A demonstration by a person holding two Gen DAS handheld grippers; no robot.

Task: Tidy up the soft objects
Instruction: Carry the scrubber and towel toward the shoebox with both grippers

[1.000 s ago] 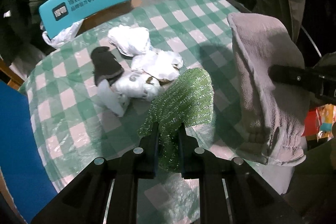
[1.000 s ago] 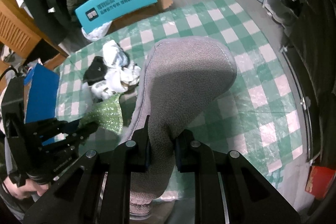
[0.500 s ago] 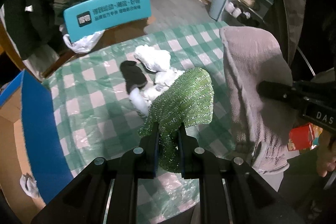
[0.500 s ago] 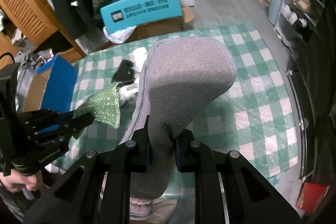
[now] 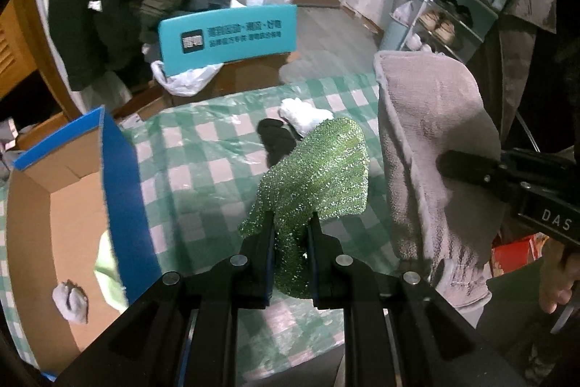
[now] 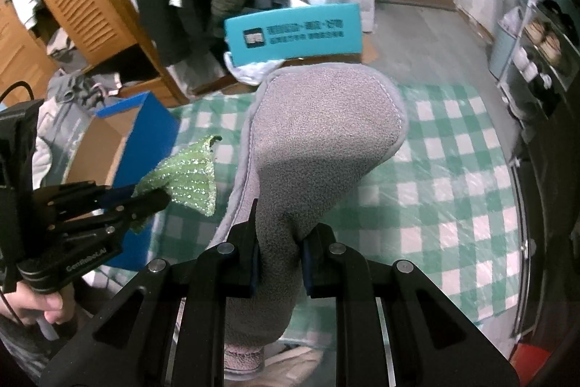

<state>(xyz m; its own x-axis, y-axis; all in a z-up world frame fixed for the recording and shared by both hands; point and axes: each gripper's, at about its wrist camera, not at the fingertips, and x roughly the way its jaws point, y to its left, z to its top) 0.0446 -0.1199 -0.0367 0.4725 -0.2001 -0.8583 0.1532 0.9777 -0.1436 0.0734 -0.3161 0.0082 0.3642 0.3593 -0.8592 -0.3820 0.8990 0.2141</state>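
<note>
Green sparkly cloth [image 5: 319, 184] was pinched between the jaws of the left gripper [image 5: 290, 242], hanging above the checked tablecloth [image 5: 203, 169]; the right gripper [image 6: 277, 249] was clamped on a grey fleece cloth [image 6: 319, 140]. A blue-walled cardboard box [image 5: 119, 191] stood to the left, with white socks [image 5: 302, 113] and a black sock [image 5: 277, 142] lying on the table beyond
</note>
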